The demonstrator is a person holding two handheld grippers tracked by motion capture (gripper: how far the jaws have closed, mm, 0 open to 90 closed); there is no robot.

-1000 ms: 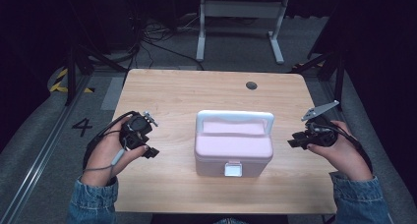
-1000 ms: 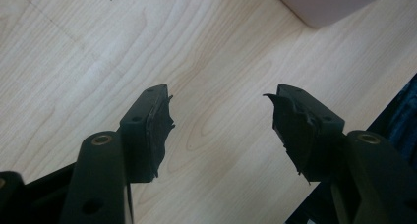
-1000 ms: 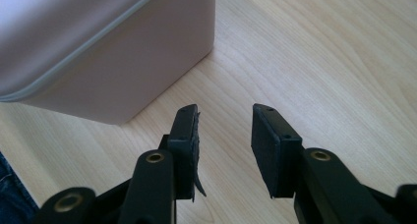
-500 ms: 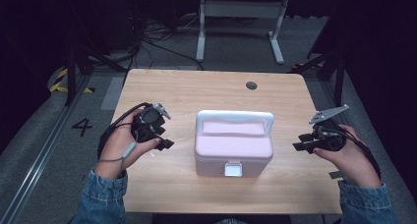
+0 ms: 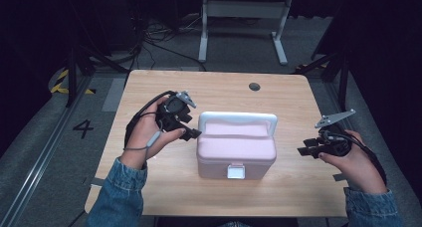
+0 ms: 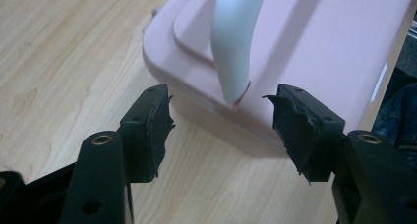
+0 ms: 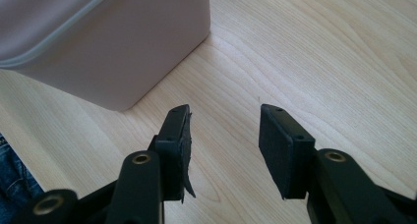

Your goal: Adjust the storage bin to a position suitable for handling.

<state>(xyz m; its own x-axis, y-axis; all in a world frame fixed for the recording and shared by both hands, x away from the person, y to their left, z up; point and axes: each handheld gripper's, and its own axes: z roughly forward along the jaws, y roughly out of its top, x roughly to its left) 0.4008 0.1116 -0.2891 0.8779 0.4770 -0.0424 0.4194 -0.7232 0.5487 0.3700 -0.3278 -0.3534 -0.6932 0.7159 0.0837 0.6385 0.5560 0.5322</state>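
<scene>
Your spread left tongs (image 6: pixel 219 130) sat just beside the box (image 5: pixel 236 150), at its handle's (image 6: pixel 235 37) end; your right tongs (image 7: pixel 223 150), also spread, hung farther off.

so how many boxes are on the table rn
1. A pink box with a pale handle sits mid-table, lid shut, between the left gripper and the right gripper. Neither gripper touches it.

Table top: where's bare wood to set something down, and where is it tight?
The table is bare across the far strip between the box and the round hole, along the near edge before the box's latch, and between the box and the right gripper. It is tight at the box's left end, where the left gripper sits close, jaws open.
</scene>
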